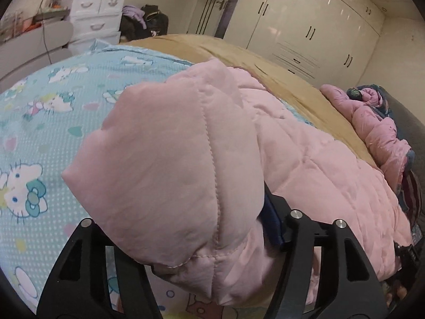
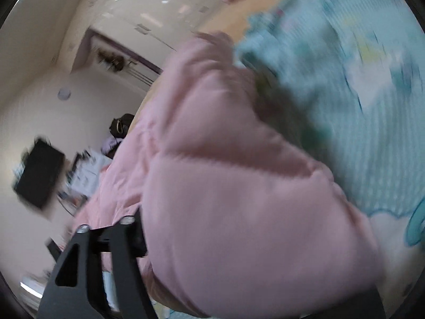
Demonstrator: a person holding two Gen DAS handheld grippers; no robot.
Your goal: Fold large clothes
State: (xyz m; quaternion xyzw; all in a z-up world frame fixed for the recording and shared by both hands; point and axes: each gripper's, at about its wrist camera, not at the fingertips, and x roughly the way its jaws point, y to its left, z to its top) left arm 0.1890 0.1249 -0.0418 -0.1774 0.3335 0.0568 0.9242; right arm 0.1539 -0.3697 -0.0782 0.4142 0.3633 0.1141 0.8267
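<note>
Glossy white wardrobe doors (image 1: 313,26) with dark handles line the far wall, catching ceiling light. A white drawer unit (image 1: 97,13), cluttered on top, stands beyond the bed's far-left corner. Cream walls (image 1: 172,2) all round; a dark screen (image 2: 39,178) hangs on one.

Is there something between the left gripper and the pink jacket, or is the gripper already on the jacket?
Nothing visible stands between them. The pink jacket already lies between the fingers of the left gripper, its hood draped over them. It lies on the blue cartoon sheet.
</note>
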